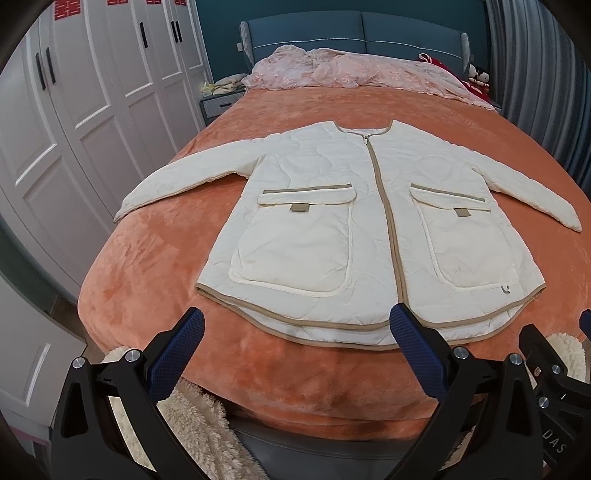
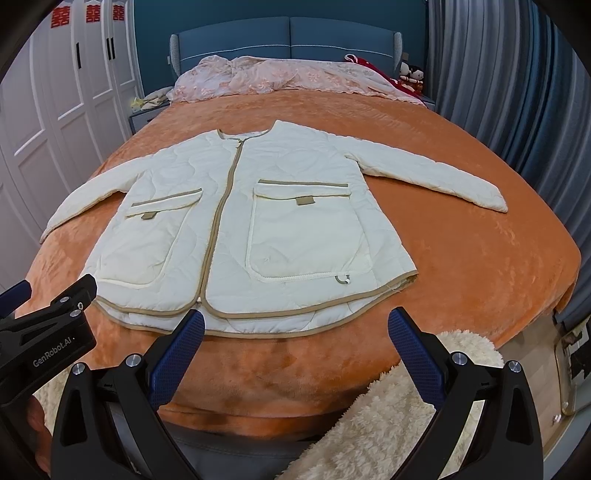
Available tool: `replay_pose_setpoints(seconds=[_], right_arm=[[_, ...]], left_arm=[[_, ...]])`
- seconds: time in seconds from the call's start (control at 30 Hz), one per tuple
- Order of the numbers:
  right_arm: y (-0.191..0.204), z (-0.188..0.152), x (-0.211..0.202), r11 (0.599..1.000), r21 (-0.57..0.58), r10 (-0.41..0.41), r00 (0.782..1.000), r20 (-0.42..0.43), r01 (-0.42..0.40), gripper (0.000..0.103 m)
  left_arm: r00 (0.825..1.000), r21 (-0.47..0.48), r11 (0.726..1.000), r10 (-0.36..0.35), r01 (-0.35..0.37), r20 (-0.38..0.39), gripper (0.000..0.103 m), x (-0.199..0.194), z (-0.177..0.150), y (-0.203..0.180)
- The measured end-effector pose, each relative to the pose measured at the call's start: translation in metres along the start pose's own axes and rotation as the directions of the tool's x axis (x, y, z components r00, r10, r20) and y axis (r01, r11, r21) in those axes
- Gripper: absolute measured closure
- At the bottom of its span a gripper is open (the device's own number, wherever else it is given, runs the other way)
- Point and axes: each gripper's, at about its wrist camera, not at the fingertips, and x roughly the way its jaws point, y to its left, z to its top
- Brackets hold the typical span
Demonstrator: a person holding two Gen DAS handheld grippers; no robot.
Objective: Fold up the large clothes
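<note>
A cream quilted jacket [image 1: 354, 221] with tan trim and two flap pockets lies flat and zipped on the orange bedspread [image 1: 155, 258], sleeves spread to both sides, collar toward the headboard. In the right wrist view the same jacket [image 2: 258, 236] fills the middle. My left gripper [image 1: 297, 323] hovers open just short of the jacket's hem, nothing between its blue pads. My right gripper [image 2: 295, 323] is open too, held over the hem near the foot of the bed. The left gripper's body [image 2: 48, 325] shows at the left edge of the right wrist view.
A pink quilt [image 1: 351, 70] is bunched at the blue headboard [image 1: 354, 33]. White wardrobe doors [image 1: 74, 122] line the left side, grey curtains [image 2: 517, 92] the right. A fluffy cream sleeve [image 2: 388, 424] shows at the bottom. Plush dolls [image 2: 412, 75] sit by the pillows.
</note>
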Motion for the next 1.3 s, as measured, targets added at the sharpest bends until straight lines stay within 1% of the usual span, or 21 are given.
replay_pose_setpoints(seconds=[1.3], right_arm=[[-0.0009, 0.0005, -0.0002, 1.0, 0.003, 0.007, 1.0, 0.003, -0.007, 0.005]], left_arm=[[1.0, -0.007, 1.0, 0.015, -0.015, 0.001, 0.005, 0.0009, -0.0036, 0.0073]])
